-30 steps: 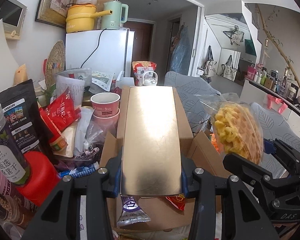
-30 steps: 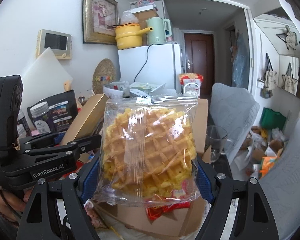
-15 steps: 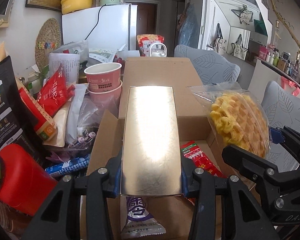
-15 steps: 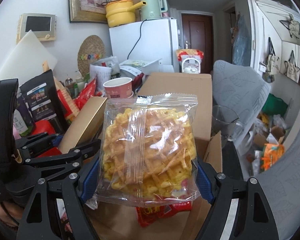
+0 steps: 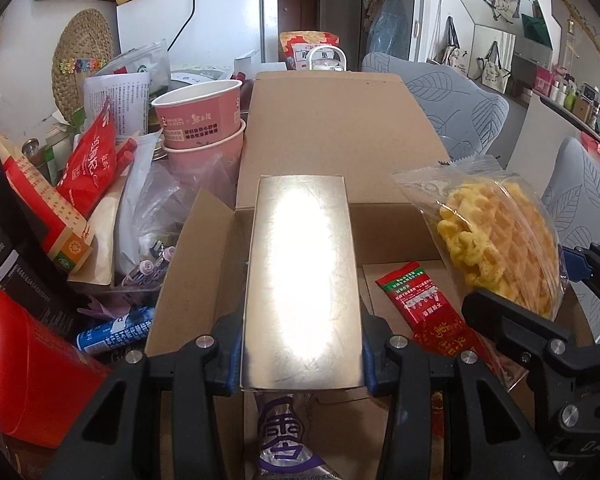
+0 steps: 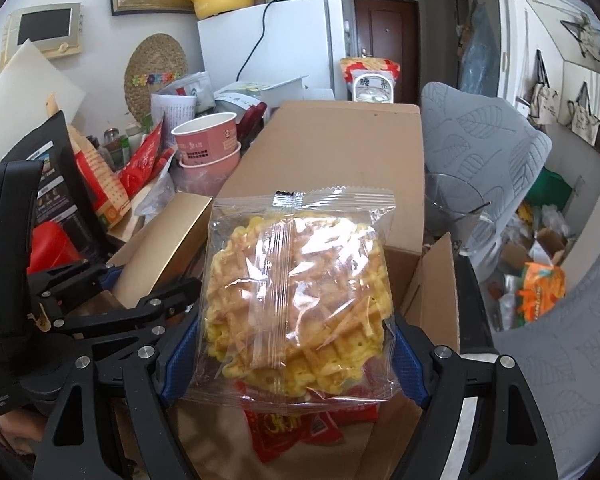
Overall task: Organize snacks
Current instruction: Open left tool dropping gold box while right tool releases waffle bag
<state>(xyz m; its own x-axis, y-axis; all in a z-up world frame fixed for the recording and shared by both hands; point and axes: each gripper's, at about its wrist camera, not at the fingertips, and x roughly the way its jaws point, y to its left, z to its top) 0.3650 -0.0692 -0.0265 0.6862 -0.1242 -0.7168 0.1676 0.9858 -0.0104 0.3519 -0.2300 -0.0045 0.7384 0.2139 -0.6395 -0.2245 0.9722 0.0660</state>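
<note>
Right now the left hand-held gripper [image 5: 302,354] is clamped on a gold box [image 5: 302,280], its blue-padded fingers [image 5: 230,350] pressing the box's two long sides at the lower centre of the left wrist view. The box lies lengthwise along the fingers and hangs over the open cardboard carton [image 5: 340,136], whose tall back flap fills the upper middle of the frame. Under the box's near end, at the bottom centre, a silver and purple snack packet [image 5: 288,446] lies on the carton floor. A red sachet [image 5: 416,300] lies on the floor too, right of the box.

At the right of that frame the right hand-held gripper [image 6: 288,354] holds a clear bag of waffle snack [image 6: 296,300], shut on its lower edges. In the right wrist view the bag stands upright in the centre, its crimped top seal uppermost, over the carton's right half. Beneath it, at the bottom centre, a red snack bag [image 6: 296,426] lies in the carton. The gold box shows at centre left of this view, just beside the waffle bag; whether they touch I cannot tell.

Left of the carton, stacked pink paper cups [image 5: 202,120] stand among red packets [image 5: 88,160] on the crowded desk.
</note>
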